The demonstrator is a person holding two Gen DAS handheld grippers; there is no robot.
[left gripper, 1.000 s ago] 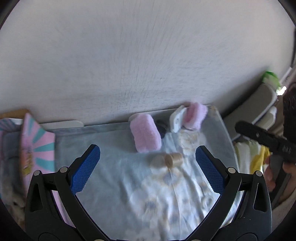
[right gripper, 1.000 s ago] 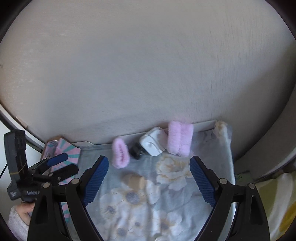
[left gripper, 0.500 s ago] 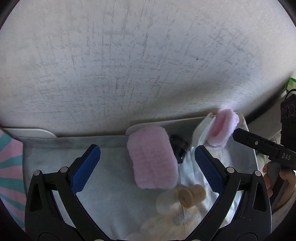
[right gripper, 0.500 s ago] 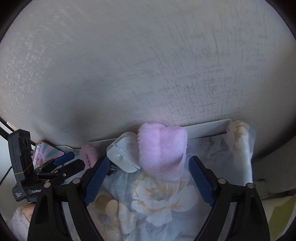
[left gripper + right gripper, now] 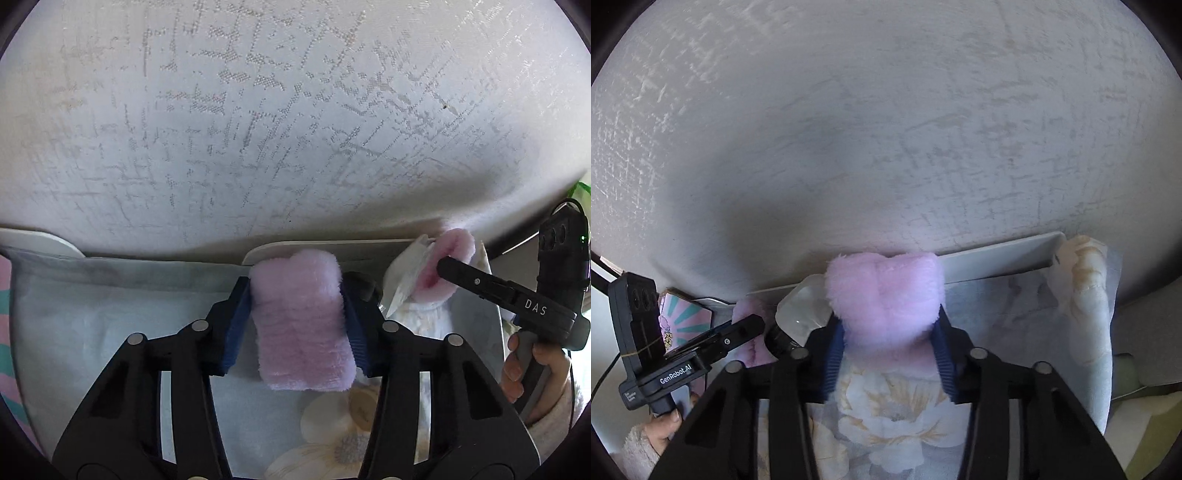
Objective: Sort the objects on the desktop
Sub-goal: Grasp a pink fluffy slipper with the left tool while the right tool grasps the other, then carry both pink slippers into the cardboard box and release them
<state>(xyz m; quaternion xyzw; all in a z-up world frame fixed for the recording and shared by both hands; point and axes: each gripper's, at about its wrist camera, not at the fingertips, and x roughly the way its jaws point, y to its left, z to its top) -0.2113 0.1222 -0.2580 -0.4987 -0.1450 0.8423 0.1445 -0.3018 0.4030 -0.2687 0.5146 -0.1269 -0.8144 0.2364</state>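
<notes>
wall, pale and textured, fills the upper part of both views. below the wall lies a floral cloth spread over the counter, whose white edge shows along the wall's foot.

left hand-held gripper is closing on a pink fluffy pad that lies on the cloth just below the wall; both blue pads touch its sides and dent the fluff. right hand-held gripper is closing on a second pink pad, also against the wall's foot, its blue pads pressing into the pad's lower sides.

in the left wrist view the right gripper's black finger comes in from the right, and the second pad shows past its tip, further right along the wall. a hand grips its handle. in the right wrist view the person's other hand holds the left gripper's handle at lower left.

a white plastic thing and a black round thing lie between the two pads. a pink-and-teal box sits left of them near the wall. a small tan cork-like piece lies on the cloth, further from the wall than the first pad.
</notes>
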